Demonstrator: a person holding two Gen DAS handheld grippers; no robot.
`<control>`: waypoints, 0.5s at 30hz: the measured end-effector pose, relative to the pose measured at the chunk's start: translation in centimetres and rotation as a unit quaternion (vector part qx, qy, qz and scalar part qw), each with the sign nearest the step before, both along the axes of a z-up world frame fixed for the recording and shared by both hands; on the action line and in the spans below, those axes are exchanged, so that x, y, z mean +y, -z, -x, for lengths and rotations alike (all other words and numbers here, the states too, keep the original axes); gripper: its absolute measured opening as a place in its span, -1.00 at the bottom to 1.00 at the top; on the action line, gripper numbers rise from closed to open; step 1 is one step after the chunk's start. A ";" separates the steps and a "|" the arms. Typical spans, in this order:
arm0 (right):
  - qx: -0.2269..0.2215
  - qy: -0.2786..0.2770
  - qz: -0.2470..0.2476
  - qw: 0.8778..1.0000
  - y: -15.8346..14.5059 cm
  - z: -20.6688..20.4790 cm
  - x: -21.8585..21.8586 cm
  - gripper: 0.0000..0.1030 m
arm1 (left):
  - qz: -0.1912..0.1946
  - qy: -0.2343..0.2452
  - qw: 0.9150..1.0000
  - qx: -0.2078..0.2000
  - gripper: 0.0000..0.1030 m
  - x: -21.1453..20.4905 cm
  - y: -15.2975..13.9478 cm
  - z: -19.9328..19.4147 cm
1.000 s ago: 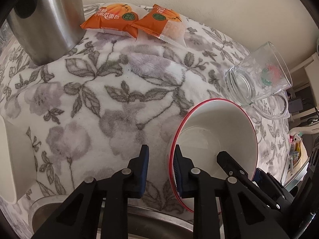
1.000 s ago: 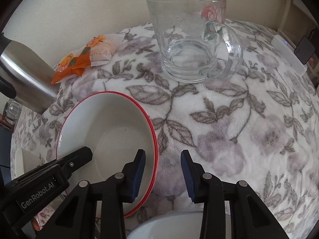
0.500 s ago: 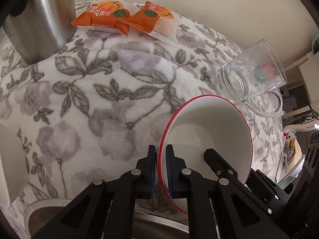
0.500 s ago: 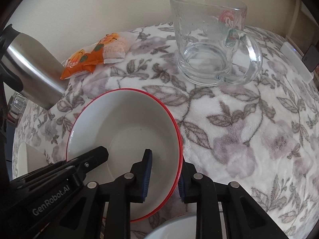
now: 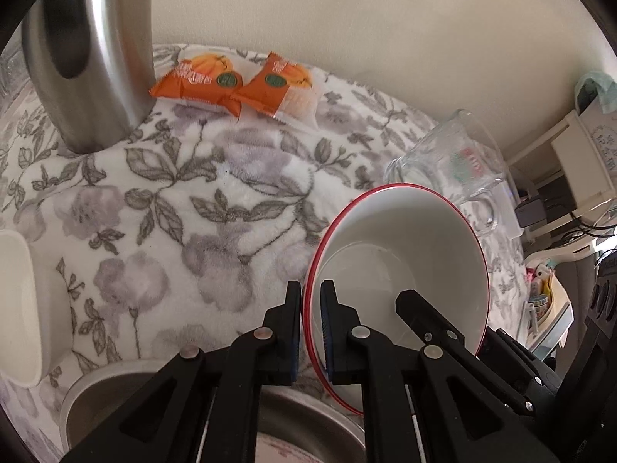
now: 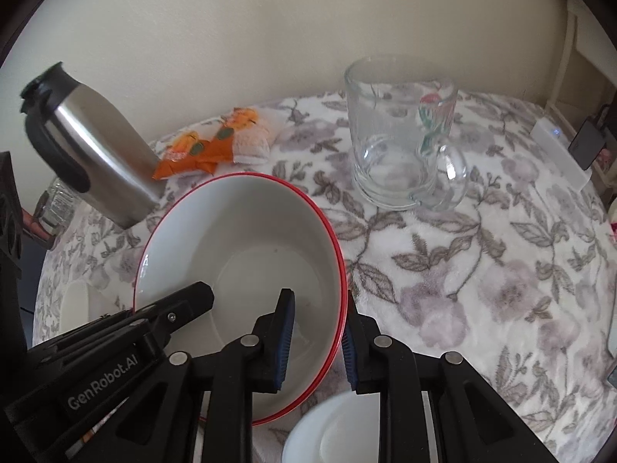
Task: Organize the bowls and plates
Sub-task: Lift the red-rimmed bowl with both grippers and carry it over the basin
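A white bowl with a red rim (image 5: 401,270) (image 6: 246,254) is held up off the floral cloth by both grippers. My left gripper (image 5: 310,328) is shut on its left rim, one finger inside and one outside. My right gripper (image 6: 316,339) is shut on its right rim in the same way. The left gripper's black finger (image 6: 181,305) shows inside the bowl in the right wrist view. A metal dish (image 5: 115,397) lies below the left gripper. A small white dish (image 6: 335,428) lies below the right gripper.
A steel thermos jug (image 5: 85,58) (image 6: 88,154) stands at the back left. Two orange snack packets (image 5: 239,85) (image 6: 208,146) lie by the wall. A glass mug (image 6: 401,142) (image 5: 455,162) stands at the right. A white container (image 5: 23,305) sits at the left edge.
Both grippers closed onto the bowl's rim from open. The bowl has risen off the cloth and the views have pulled back.
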State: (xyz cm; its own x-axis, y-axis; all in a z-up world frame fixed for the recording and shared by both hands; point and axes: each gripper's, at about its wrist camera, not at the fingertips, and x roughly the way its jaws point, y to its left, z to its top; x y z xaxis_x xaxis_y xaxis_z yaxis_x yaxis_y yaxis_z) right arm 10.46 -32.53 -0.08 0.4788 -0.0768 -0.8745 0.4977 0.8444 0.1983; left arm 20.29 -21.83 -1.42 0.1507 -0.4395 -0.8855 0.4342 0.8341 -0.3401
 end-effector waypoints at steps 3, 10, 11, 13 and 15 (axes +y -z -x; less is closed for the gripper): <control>-0.012 0.001 0.003 1.000 -1.3 1.3 0.8 -0.52 | 0.007 -0.007 1.000 -0.001 -0.81 0.8 -1.2 1.1; -0.034 -0.006 0.001 0.999 -2.6 4.0 3.2 -0.52 | 0.002 -0.012 1.000 -0.028 -0.81 2.9 -3.3 4.1; -0.036 -0.005 0.004 0.999 -2.8 4.3 3.5 -0.52 | 0.005 -0.014 0.999 -0.030 -0.81 3.2 -3.4 4.3; -0.038 -0.005 0.015 0.999 -3.4 5.0 4.5 -0.52 | 0.010 -0.018 0.999 -0.032 -0.81 3.9 -3.8 5.1; -0.041 -0.008 0.025 0.999 -4.0 5.5 5.3 -0.52 | 0.011 -0.020 0.999 -0.036 -0.81 4.7 -4.1 5.9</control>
